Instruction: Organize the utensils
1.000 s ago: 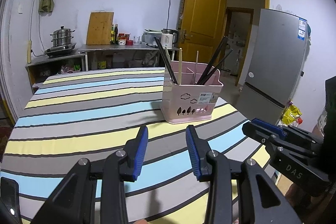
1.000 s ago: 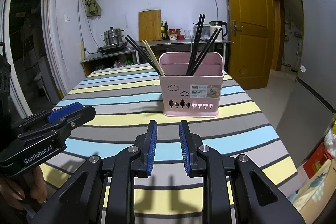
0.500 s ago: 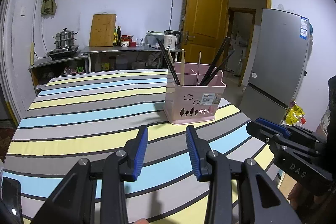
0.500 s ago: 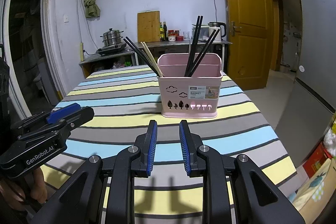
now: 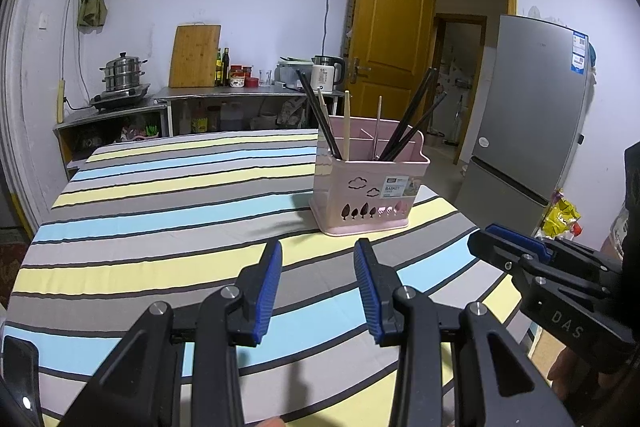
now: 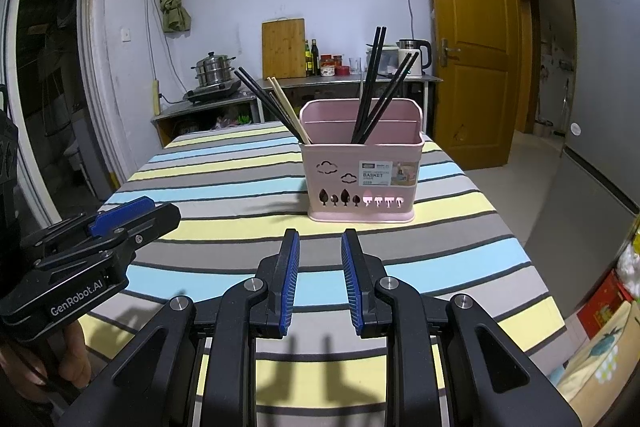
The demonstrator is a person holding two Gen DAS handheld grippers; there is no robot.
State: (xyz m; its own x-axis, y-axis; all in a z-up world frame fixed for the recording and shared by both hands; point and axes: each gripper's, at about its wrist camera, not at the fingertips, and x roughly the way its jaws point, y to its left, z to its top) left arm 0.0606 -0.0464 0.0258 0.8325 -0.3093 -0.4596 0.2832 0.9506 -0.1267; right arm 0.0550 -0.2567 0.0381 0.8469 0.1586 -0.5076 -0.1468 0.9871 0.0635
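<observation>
Your left gripper (image 5: 318,261) reads "GenRobot.AI" on its side in the right wrist view, where it sits at the left edge over the near part of the table (image 6: 224,183). Its blue pads (image 5: 269,283) stand well spread with nothing between them, level and aimed along the striped cloth (image 5: 160,195), hanging above it.

Ahead and slightly right of that gripper stands the pink basket (image 5: 366,187), upright on the cloth near the table's far right side. Its front sticker carries the word "BASKET"; the smaller print beside it is too fine to read. Cloud and tree shapes are cut through its front wall. Black chopsticks (image 6: 378,83) lean out of the basket at both ends, and pale wooden chopsticks (image 6: 288,109) lean left beside the black ones on the left.

Your right gripper (image 6: 317,255) shows "DAS" on its body in the left wrist view, at the lower right. Its pads (image 6: 290,267) are parted by a narrower gap and grip nothing. It points straight at the basket's front, level, above the cloth and well short of the basket.

At the far right stands a fridge (image 5: 532,123) with a blue label near its top that cannot be read.
</observation>
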